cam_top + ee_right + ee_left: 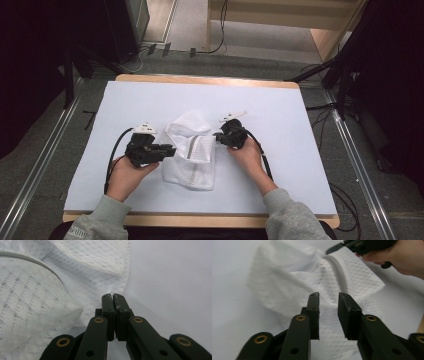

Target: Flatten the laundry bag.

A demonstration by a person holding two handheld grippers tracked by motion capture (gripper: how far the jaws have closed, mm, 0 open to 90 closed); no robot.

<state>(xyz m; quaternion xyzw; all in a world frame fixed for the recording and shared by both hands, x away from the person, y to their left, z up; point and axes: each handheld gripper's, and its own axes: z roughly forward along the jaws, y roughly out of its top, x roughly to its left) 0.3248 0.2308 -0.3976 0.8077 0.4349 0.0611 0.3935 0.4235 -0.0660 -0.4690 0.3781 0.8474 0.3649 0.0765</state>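
The white mesh bag [192, 150] lies crumpled mid-table [280, 170]. The right gripper [113, 297], jaws together, pinches the bag's right edge, likely to anchor it; the left gripper [328, 296], jaws apart, approaches the bag's left side.

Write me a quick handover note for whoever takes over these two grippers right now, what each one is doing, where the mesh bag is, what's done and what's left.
Left gripper: jaws open, hovering over the left side of the white mesh bag, gripping nothing.
Right gripper: jaws shut at the bag's right edge; whether fabric is pinched between them cannot be told.
Bag: lies crumpled mid-table on the white sheet, its zipper running down the middle and its top part bunched up.
Done: both grippers brought to the bag, one on each side.
Left: probably close the left gripper on its side, confirm the right grip, then straighten the bag out.
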